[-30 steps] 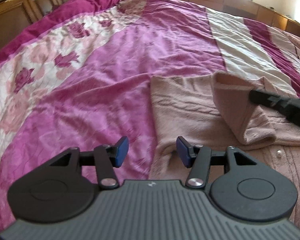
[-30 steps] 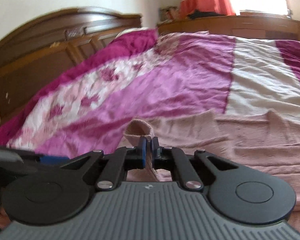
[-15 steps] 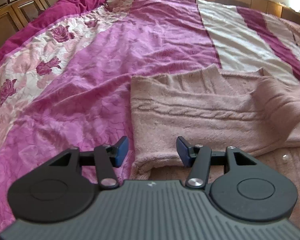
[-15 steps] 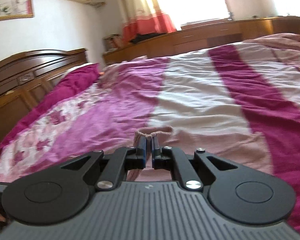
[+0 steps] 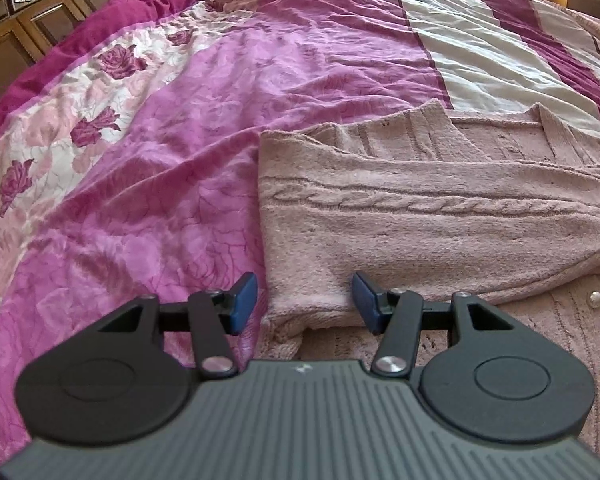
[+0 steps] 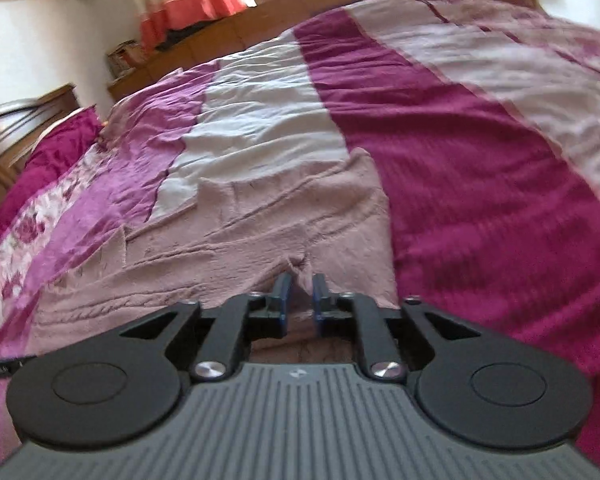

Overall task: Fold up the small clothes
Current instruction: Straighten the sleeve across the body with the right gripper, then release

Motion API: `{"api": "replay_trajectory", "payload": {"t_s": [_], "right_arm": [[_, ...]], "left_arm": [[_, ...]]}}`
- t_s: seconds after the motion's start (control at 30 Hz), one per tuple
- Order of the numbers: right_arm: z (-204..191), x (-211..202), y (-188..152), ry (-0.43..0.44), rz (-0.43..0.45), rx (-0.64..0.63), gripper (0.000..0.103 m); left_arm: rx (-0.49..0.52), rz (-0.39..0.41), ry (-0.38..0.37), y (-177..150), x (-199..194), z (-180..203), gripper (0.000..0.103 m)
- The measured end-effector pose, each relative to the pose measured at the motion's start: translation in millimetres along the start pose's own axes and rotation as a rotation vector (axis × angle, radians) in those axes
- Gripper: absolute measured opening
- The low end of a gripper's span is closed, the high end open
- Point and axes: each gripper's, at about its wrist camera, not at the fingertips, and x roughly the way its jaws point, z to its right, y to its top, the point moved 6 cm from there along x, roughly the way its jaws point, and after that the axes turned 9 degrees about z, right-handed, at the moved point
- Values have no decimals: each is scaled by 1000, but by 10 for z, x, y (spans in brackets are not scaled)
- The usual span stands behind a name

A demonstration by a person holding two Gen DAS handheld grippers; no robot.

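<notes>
A dusty pink knit cardigan (image 5: 400, 216) lies on the bed, one sleeve with a cable pattern folded across its body; pearl buttons show at the right. My left gripper (image 5: 304, 300) hovers open over the folded edge at the cardigan's left side, the cloth below its blue fingers (image 5: 244, 300) and not pinched. In the right wrist view the same cardigan (image 6: 228, 236) lies flat. My right gripper (image 6: 299, 300) is just above the sleeve end, its jaws opening, a narrow gap between them with the cloth lying below and no pad pressing on it.
The bed is covered by a quilt (image 5: 204, 128) in magenta, cream and rose-print stripes. A dark wooden headboard (image 5: 28, 20) runs along the far left, a wooden ledge (image 6: 260, 20) and a curtain (image 6: 188, 4) stand behind the bed.
The right gripper carried the sleeve end across the cardigan to the right, lowered it and let go as its jaws parted. The left gripper edged closer to the cardigan's left fold, still open.
</notes>
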Motion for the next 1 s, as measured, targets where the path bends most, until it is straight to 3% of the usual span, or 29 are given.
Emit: {"api": "replay_trajectory", "payload": {"t_s": [0.1, 0.17, 0.33, 0.5, 0.63, 1.0], "right_arm": [[-81, -58, 57, 9, 44, -11, 48], [-192, -72, 115, 26, 70, -41, 52], [-368, -26, 84, 55, 54, -104, 53], [-260, 219, -109, -19, -18, -109, 53], [-231, 218, -133, -6, -12, -97, 54], [-313, -217, -35, 47, 4, -55, 72]], "left_arm": [[8, -1, 2, -3, 0, 22, 55], [7, -3, 5, -10, 10, 25, 54], [-2, -9, 8, -40, 41, 24, 54], [-1, -6, 10, -41, 39, 18, 56], [-6, 1, 14, -37, -23, -25, 56], [5, 20, 32, -78, -407, -225, 55]]}}
